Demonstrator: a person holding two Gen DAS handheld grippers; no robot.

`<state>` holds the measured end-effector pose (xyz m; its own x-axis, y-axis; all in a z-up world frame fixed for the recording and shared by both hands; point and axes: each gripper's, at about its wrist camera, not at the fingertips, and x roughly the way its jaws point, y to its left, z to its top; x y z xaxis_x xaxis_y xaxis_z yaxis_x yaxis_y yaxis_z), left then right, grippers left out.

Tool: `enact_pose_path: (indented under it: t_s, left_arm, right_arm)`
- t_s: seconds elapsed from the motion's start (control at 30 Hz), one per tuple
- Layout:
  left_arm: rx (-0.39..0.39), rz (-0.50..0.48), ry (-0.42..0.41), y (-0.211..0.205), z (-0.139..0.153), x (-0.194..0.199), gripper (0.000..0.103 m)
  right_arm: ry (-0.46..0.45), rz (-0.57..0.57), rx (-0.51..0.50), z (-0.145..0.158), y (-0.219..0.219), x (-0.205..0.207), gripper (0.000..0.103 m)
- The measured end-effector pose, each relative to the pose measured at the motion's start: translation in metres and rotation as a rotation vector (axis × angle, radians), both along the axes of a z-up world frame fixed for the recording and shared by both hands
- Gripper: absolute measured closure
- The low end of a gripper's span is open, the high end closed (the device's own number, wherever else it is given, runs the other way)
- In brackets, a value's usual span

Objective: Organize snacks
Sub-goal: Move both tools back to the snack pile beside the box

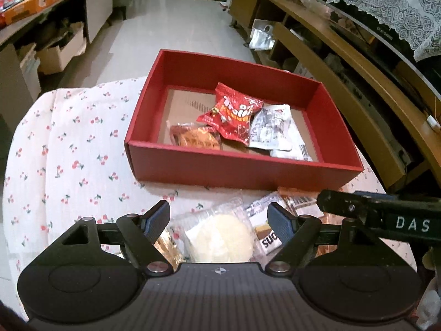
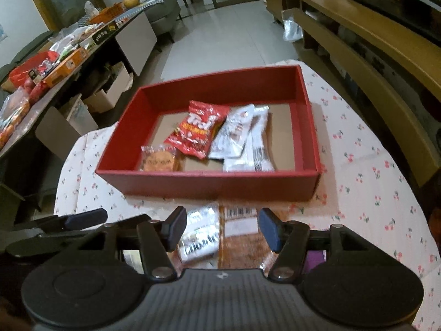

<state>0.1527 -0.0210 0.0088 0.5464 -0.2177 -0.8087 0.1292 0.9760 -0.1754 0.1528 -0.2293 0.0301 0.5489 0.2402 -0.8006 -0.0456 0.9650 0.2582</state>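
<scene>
A red box sits on the cherry-print cloth. Inside lie a red snack bag, an orange cookie packet and white-grey packets. In front of the box lies a pile of loose snacks. My left gripper is open above a clear packet with a white round cake. My right gripper is open above a silver packet and a brown packet. The right gripper's arm shows in the left wrist view.
A wooden TV cabinet runs along the right. A cluttered side table with boxes beneath stands at the left. Tiled floor lies beyond the clothed table.
</scene>
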Motion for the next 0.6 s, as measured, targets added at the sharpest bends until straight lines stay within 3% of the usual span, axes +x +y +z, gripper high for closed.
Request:
enact_pose_path:
  t_s: [0.6]
  left_arm:
    - [-0.016,0.056,0.099,-0.007,-0.028,0.001,0.019]
  right_arm:
    - [0.045,-0.028,0.006,-0.010,-0.021,-0.012,0.024]
